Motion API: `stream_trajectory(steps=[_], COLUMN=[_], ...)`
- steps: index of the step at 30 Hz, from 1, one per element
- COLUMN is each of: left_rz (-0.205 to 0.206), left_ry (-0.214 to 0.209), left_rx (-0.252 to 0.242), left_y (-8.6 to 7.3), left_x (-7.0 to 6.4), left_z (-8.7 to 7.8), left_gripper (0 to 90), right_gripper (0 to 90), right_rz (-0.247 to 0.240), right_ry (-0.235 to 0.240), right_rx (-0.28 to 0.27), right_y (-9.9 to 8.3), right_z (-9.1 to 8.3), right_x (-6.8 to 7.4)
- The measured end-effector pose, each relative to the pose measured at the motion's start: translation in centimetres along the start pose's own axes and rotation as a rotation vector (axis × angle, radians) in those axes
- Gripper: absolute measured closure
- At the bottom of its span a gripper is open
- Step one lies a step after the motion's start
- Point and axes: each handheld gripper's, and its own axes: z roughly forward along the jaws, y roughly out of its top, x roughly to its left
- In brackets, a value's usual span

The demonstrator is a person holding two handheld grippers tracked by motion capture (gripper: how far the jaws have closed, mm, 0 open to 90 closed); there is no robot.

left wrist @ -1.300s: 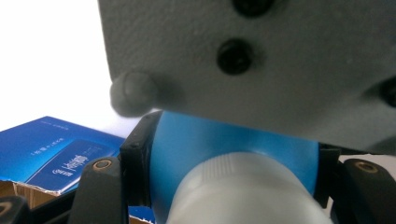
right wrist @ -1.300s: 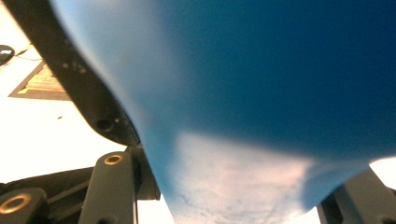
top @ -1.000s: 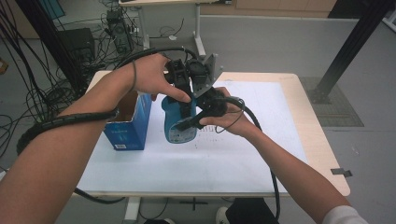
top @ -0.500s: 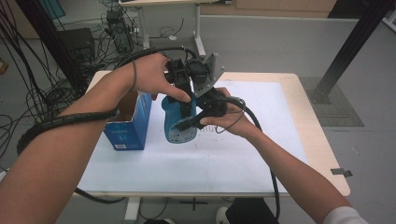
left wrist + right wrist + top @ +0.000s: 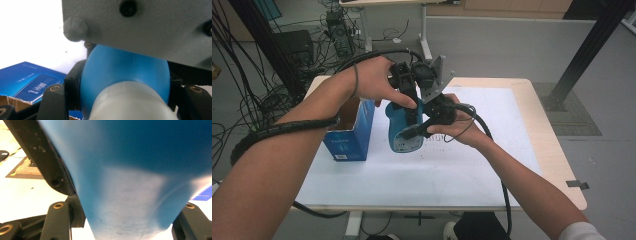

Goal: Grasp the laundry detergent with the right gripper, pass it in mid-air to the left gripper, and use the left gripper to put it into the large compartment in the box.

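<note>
Both grippers clamp one blue bottle (image 5: 404, 131), held upright just above the white table (image 5: 492, 165) near its middle. The left gripper (image 5: 408, 95) grasps the bottle's upper part; in the left gripper view its black jaws press both sides of the rounded blue shoulder (image 5: 125, 67), just above a pale ribbed cap (image 5: 132, 100). The right gripper (image 5: 424, 127) grips the bottle's body from the right side, and in the right gripper view the blue body (image 5: 140, 182) sits tight between its jaws. Nothing has visibly moved since half a second ago. The left hand (image 5: 374, 80) reaches in from the left, over the gripper; the right hand (image 5: 457, 125) holds its gripper from below-right, forearm angled up from the lower right. An open blue box (image 5: 349, 132) stands on the table just left of the bottle. Cables (image 5: 257, 95) crowd the floor to the left.
</note>
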Motion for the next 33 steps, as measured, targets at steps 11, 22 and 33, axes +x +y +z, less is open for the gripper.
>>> stream_trajectory(steps=[11, 22, 33], left_rz=[-0.009, -0.006, -0.01], left_ry=[0.005, 0.009, 0.015], left_rx=[-0.004, -0.006, -0.012], left_y=[-0.07, -0.09, -0.06], left_x=[-0.08, -0.09, -0.11], left_z=[-0.09, -0.18, -0.2], left_gripper=[37.3, 37.3, 37.4], right_gripper=[40.6, 39.7, 39.4], right_rz=[0.005, 0.009, -0.002], right_ry=[-0.003, -0.005, -0.012], right_rx=[-0.008, -0.015, -0.018], right_y=[0.03, -0.01, -0.03], right_z=[-0.01, -0.12, -0.19], right_x=[0.07, 0.07, -0.03])
